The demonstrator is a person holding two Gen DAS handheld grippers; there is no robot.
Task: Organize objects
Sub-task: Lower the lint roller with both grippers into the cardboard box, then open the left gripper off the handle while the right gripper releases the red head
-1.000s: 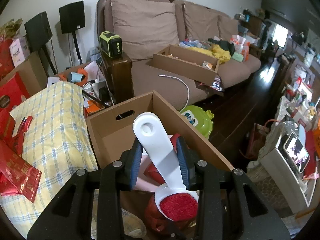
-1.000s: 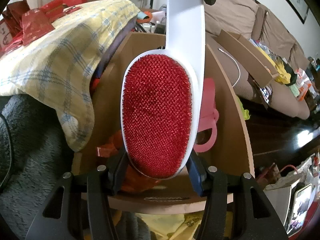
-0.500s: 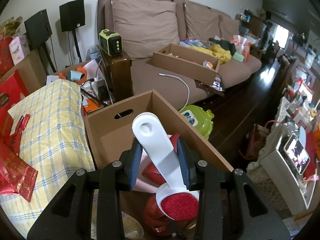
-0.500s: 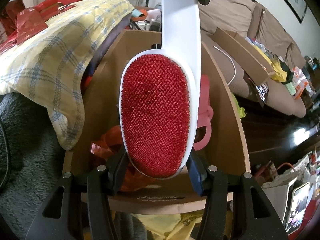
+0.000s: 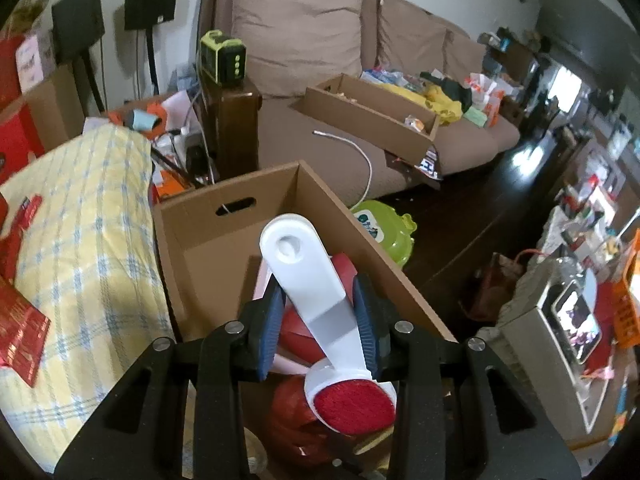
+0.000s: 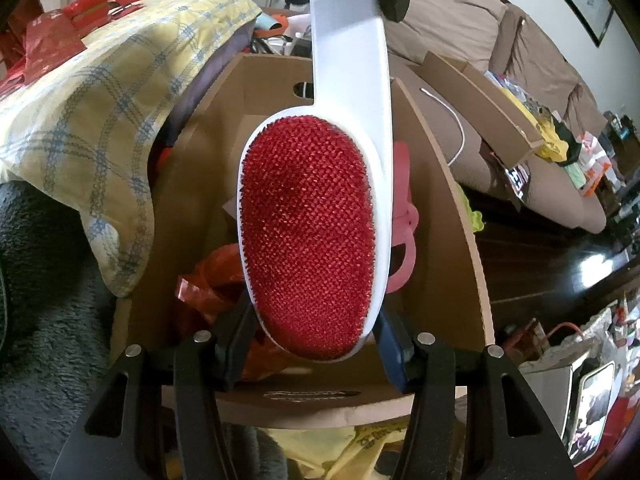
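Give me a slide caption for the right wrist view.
Both grippers hold a white lint brush with red bristles above an open cardboard box.

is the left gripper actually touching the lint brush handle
Touching. In the left wrist view both blue pads of the left gripper press flat against the sides of the lint brush handle, with no gap showing on either side.

Left wrist view looks steeply down along the left tool [image 5: 316, 320] into the box [image 5: 224, 216], sofa [image 5: 296, 32] behind. Right wrist view looks down from the opposite end, very close to the brush [image 6: 308, 240]. Both views share brush, box [image 6: 452, 200] and sofa [image 6: 520, 60].
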